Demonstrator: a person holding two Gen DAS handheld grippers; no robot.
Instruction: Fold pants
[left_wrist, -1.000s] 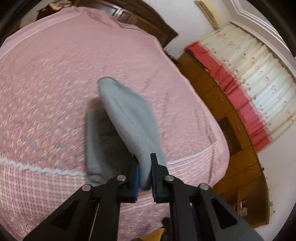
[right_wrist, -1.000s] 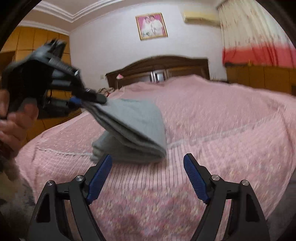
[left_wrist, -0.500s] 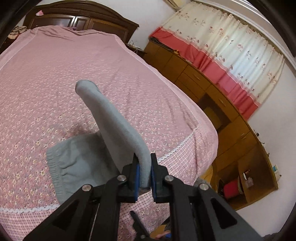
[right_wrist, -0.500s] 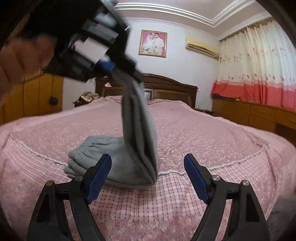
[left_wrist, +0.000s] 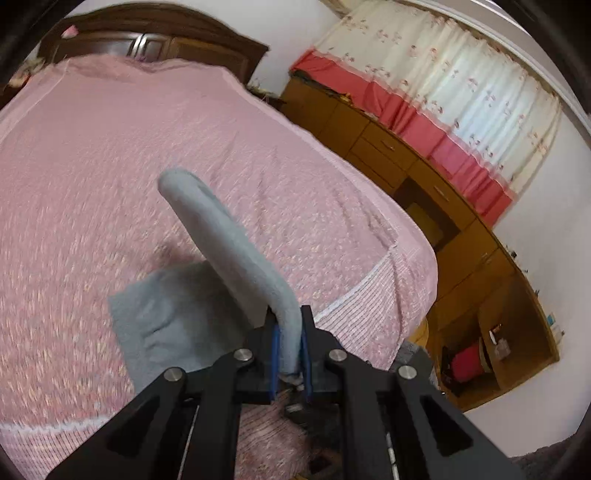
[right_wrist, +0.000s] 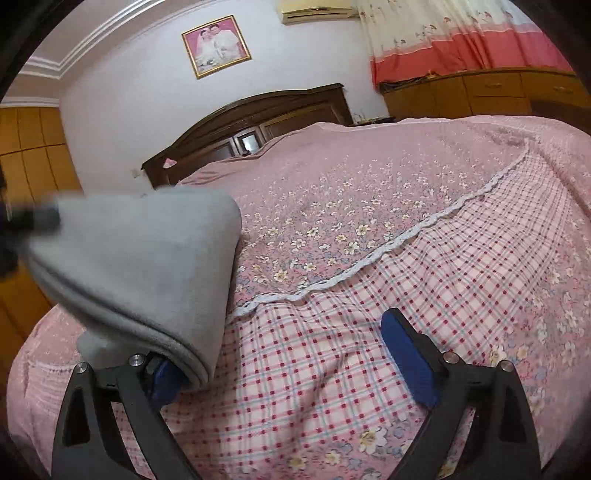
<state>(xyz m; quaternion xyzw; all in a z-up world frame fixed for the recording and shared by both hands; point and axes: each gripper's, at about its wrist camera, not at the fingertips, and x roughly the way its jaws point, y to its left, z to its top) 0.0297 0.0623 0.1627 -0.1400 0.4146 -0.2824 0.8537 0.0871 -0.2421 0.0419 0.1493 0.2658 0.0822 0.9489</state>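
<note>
The grey pants (left_wrist: 225, 236) are folded into a thick band. My left gripper (left_wrist: 289, 354) is shut on one end and holds it above the pink bedspread (left_wrist: 92, 155); the other part (left_wrist: 166, 314) lies flat on the bed below. In the right wrist view the lifted pants (right_wrist: 140, 266) hang at the left and drape over the left finger. My right gripper (right_wrist: 288, 365) is open wide and holds nothing, low over the checked border of the bedspread (right_wrist: 332, 350). The left gripper is a dark blur at the left edge there.
The bed's front edge with a white lace seam (right_wrist: 369, 254) runs under the right gripper. A dark wooden headboard (right_wrist: 251, 122) stands at the far end. Wooden cabinets (left_wrist: 424, 192) and a red and white curtain (left_wrist: 443, 92) line the right wall.
My left gripper has carried the held end of the pants on, still shut. My right gripper has moved closer to the hanging cloth, which now drapes over its left finger.
</note>
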